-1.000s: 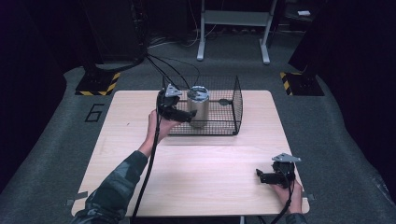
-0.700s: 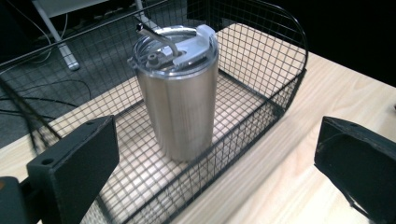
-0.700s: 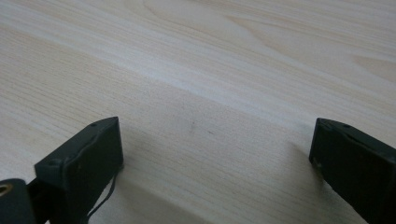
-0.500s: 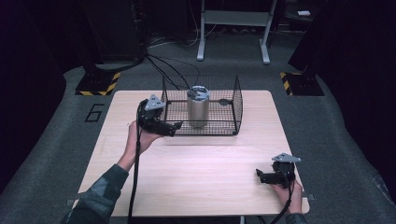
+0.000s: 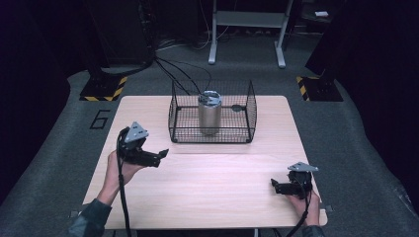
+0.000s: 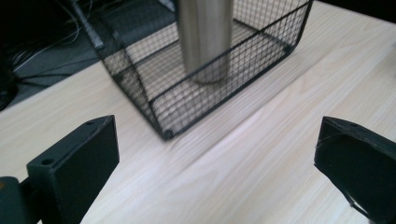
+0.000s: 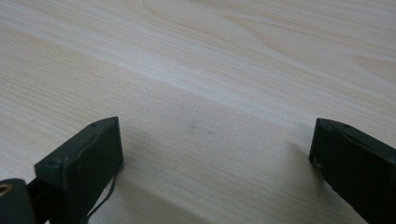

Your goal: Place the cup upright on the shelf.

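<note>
On the desk, your left hand-held gripper gapes wide and empty beside the wire basket holding a steel cylinder; your right hand-held gripper likewise.

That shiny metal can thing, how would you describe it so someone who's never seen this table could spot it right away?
Start at the pale wooden table and find the black wire basket near its far edge. Inside it, standing upright left of centre, is the metal cylinder. It is the only silvery object here; each gripper, left and right, is black and near the front.
</note>
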Tool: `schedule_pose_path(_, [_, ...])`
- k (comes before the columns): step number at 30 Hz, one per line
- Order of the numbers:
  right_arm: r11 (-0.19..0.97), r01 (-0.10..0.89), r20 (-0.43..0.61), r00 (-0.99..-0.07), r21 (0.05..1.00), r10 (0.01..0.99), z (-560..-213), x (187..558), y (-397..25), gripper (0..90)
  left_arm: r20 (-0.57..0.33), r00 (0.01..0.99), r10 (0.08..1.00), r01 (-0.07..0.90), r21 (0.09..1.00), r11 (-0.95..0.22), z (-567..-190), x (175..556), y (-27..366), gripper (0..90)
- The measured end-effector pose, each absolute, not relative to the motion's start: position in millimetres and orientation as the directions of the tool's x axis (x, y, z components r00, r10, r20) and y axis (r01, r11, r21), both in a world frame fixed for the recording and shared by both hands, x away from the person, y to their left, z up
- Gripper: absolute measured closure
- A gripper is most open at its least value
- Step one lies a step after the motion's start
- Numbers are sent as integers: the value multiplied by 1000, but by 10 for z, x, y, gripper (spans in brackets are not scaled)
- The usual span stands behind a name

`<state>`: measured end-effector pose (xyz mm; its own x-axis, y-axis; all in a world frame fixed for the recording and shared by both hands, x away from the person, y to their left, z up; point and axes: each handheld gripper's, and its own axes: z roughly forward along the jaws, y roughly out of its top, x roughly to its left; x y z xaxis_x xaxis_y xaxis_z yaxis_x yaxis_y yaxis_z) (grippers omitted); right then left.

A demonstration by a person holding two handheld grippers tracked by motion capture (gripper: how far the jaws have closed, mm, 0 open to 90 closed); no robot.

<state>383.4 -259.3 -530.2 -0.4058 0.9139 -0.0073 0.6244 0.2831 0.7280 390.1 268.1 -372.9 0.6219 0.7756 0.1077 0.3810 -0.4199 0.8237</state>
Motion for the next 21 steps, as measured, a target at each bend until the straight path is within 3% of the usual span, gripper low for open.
schedule_pose_path(14, [283, 625, -6, -406, 727, 914, -5302, 3835, -2593, 23, 56, 495, 867, 544, 758, -359, -4477, 3573, 3247, 1])
schedule_pose_path(21, [283, 625, -6, -406, 728, 914, -5302, 3835, -2594, 23, 54, 382, 923, 621, 724, -300, -4973, 3466, 3498, 0])
